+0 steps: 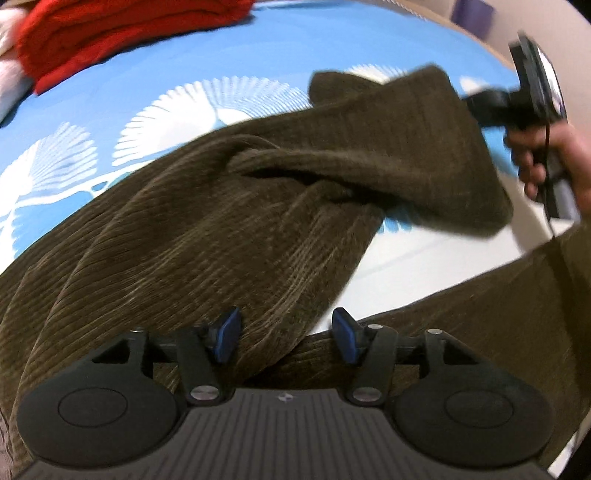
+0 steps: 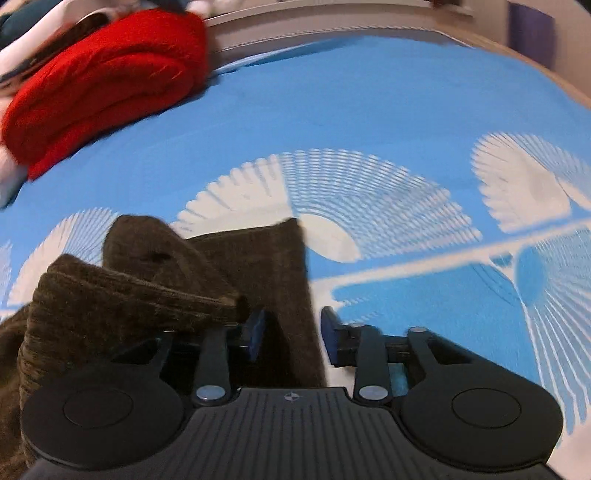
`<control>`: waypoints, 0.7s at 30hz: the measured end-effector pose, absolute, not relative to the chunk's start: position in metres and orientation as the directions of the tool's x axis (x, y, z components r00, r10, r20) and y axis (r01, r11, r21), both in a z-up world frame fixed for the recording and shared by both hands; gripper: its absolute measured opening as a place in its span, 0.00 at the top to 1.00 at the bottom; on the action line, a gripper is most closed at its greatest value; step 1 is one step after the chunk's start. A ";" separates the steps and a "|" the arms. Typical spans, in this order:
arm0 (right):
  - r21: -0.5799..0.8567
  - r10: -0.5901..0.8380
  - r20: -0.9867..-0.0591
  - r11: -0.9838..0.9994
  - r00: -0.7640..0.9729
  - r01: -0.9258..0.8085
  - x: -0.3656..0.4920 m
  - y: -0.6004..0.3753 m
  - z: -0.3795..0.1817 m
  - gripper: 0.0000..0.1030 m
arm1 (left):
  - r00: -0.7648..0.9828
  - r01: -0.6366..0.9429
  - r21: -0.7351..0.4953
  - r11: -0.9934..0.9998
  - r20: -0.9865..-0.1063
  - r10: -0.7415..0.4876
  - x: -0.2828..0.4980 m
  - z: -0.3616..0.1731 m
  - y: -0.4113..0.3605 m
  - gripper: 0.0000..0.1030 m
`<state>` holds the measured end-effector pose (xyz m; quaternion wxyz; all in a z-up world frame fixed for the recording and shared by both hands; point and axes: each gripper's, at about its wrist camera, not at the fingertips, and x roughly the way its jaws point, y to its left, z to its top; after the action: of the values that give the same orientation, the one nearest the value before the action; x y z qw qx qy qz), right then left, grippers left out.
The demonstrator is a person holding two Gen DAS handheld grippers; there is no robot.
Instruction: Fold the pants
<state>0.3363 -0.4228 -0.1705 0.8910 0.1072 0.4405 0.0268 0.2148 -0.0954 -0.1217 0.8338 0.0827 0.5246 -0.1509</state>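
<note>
The olive-brown corduroy pants [image 1: 229,236] lie crumpled across a blue bedspread with white fan prints [image 1: 192,99]. My left gripper [image 1: 286,338] is open, its blue pads either side of a pant fold with a wide gap. In the left wrist view my right gripper [image 1: 476,107] is at the far right, at the edge of a raised pant leg. In the right wrist view my right gripper [image 2: 291,336] has its jaws apart with pants fabric [image 2: 284,295] between them; a bunched fold [image 2: 122,291] sits on its left.
A folded red garment [image 1: 110,33] lies at the bed's far left, also in the right wrist view [image 2: 107,85]. White and dark clothes [image 2: 22,40] sit beside it. The bedspread [image 2: 406,129] spreads to the right. The bed's far edge meets a wall.
</note>
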 end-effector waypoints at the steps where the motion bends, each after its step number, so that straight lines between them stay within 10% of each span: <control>1: 0.211 0.150 -0.781 0.977 0.606 0.030 0.338 -0.420 -0.170 0.88 | 0.402 0.346 -0.006 0.938 -0.903 -0.154 0.216 -0.126 -0.097 0.41; 6: 0.235 0.165 -0.772 0.971 0.614 0.034 0.343 -0.422 -0.160 0.90 | 0.389 0.378 0.068 0.923 -0.917 -0.092 0.223 -0.140 -0.104 0.55; 8: 0.293 0.186 -0.749 0.954 0.636 0.066 0.342 -0.430 -0.147 0.91 | 0.409 0.390 0.105 0.915 -0.910 -0.069 0.225 -0.139 -0.107 0.91; 13: 0.528 0.192 -0.620 0.819 0.761 0.224 0.327 -0.473 -0.095 0.92 | 0.478 0.302 0.130 0.944 -0.878 -0.032 0.235 -0.118 -0.089 0.93; 17: 0.549 -0.342 -0.422 0.641 0.840 0.537 0.258 -0.524 -0.039 0.92 | 0.469 0.305 0.089 0.948 -0.881 -0.068 0.235 -0.109 -0.076 0.93; 21: 0.455 -0.367 -0.658 0.502 0.658 0.735 0.250 -0.567 -0.097 0.92 | 0.412 0.396 0.106 0.912 -0.908 -0.073 0.225 -0.119 -0.078 0.93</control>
<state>0.2501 -0.5666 -0.0966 0.8307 0.3727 0.2469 -0.3317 0.2246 -0.0782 -0.1192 0.8261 0.1540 0.5232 -0.1419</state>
